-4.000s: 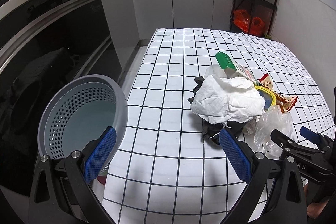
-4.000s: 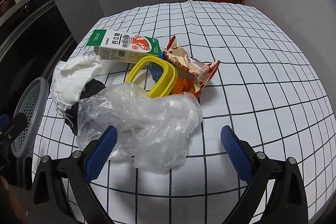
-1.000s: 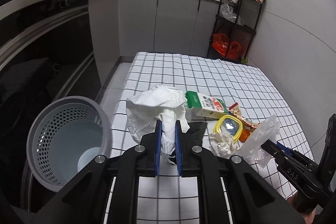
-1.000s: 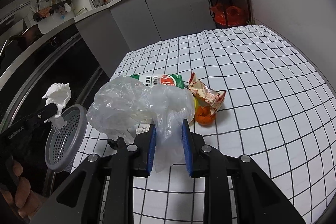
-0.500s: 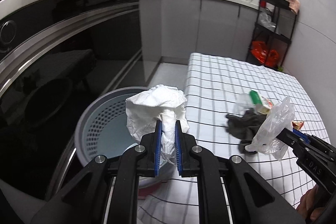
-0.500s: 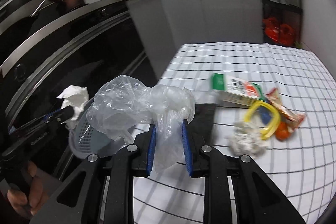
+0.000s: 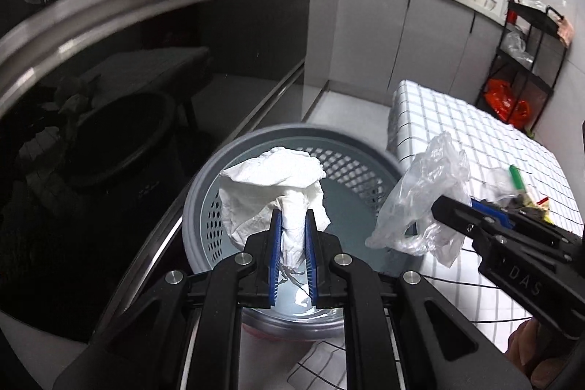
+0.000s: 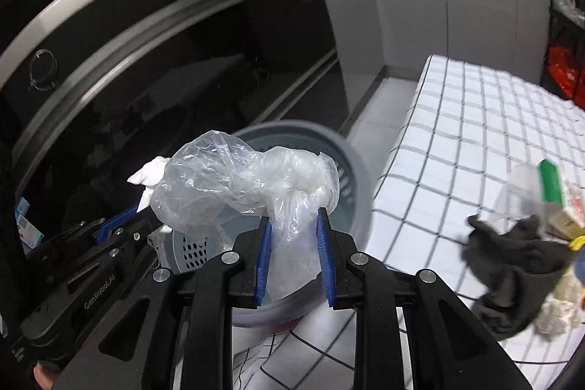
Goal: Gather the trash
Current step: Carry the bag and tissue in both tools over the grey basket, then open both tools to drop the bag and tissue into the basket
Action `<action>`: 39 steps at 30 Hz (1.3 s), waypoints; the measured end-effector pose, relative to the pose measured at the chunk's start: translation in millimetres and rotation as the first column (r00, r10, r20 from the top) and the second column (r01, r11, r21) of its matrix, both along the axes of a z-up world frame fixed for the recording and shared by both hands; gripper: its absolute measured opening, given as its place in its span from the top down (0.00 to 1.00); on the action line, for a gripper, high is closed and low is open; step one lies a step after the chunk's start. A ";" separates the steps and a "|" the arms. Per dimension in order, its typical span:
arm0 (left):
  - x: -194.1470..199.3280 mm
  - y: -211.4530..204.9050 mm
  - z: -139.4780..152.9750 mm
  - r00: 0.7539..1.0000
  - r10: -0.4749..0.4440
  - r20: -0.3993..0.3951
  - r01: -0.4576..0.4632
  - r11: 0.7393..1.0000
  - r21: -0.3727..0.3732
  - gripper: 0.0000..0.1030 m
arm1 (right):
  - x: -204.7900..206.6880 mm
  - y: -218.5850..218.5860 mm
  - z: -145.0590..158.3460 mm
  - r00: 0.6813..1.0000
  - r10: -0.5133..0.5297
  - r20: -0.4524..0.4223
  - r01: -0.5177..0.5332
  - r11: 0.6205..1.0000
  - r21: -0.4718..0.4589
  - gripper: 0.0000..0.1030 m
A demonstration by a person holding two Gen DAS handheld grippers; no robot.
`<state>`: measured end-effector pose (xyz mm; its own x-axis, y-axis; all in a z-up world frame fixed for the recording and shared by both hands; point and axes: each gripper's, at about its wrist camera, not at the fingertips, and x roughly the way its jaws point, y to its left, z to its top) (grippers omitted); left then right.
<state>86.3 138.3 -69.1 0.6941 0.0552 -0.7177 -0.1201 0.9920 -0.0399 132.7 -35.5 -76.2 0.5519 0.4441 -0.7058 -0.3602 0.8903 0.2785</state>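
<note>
My left gripper (image 7: 292, 212) is shut on a crumpled white paper towel (image 7: 272, 187) and holds it over the open grey perforated waste basket (image 7: 208, 192). My right gripper (image 8: 292, 220) is shut on a crumpled clear plastic bag (image 8: 234, 185) and holds it over the same basket (image 8: 356, 196), just right of the left gripper. In the left wrist view the bag (image 7: 424, 198) hangs above the basket's right rim. The paper towel (image 8: 150, 174) shows behind the bag in the right wrist view.
The checked tablecloth table (image 8: 471, 134) stands right of the basket. On it lie a dark cloth (image 8: 512, 265), a green-topped carton (image 8: 552, 185) and a white paper wad (image 8: 559, 313). A dark glossy oven front (image 7: 109, 97) is on the left. A black shelf rack (image 7: 526, 61) stands behind.
Both grippers have swung left from the table to above the basket, each still holding its item. The basket now sits right under them.
</note>
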 end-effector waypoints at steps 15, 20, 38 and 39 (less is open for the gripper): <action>35.1 13.1 -33.0 0.996 0.013 -0.088 -0.015 0.999 -0.031 0.83 | 18.2 20.9 -28.4 0.998 0.021 -0.055 -0.022 0.999 -0.023 0.77; 36.1 13.1 -35.8 0.996 0.007 -0.093 -0.010 1.000 -0.029 0.83 | 16.6 20.1 -28.3 0.998 0.011 -0.060 -0.012 1.000 -0.020 0.76; 28.5 22.6 -23.6 0.997 0.043 -0.065 -0.045 0.998 -0.033 0.53 | 15.6 11.4 -23.4 0.999 -0.008 -0.042 0.008 1.000 -0.005 0.58; 27.8 22.1 -22.8 0.997 0.044 -0.065 -0.046 0.998 -0.031 0.53 | 15.8 10.6 -23.2 0.999 -0.008 -0.042 0.007 1.000 -0.004 0.58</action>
<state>114.1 160.5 -91.9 0.6441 0.0615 -0.7625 -0.1678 0.9838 -0.0623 148.5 -24.8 -99.4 0.5249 0.4375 -0.7301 -0.3415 0.8940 0.2901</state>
